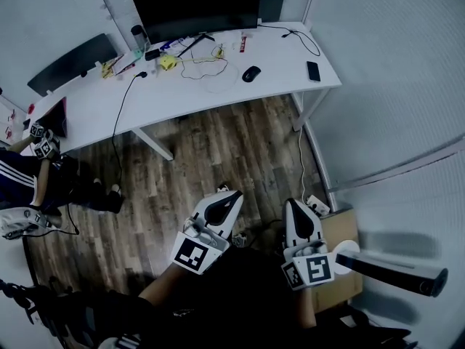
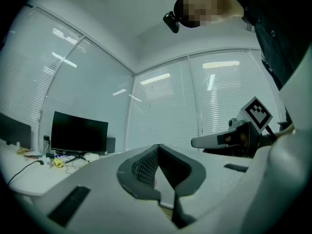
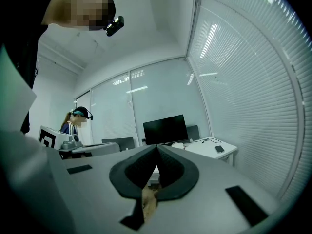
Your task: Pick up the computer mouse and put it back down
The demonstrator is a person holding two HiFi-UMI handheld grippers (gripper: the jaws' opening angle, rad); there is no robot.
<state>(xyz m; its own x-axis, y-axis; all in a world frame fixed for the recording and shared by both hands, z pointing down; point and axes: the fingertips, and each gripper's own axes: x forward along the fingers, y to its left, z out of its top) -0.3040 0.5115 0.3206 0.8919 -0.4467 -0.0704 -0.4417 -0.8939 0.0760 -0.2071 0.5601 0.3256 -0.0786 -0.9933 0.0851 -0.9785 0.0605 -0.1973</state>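
Note:
The black computer mouse (image 1: 251,73) lies on the white desk (image 1: 276,86) at the far side of the room, right of the monitor's foot. Both grippers are held low over the wooden floor, well short of the desk and pointing toward it. My left gripper (image 1: 234,193) is shut with nothing between its jaws; in the left gripper view its dark pads (image 2: 146,165) meet at a point. My right gripper (image 1: 293,202) is beside it, also shut and empty, its pads (image 3: 168,167) closed together. The mouse cannot be made out in either gripper view.
On the desk stand a large black monitor (image 1: 196,6), a phone (image 1: 313,70) at the right end and loose cables (image 1: 207,67). Another person (image 1: 29,184) with grippers sits at the left. A cardboard box (image 1: 343,230) is by my right side.

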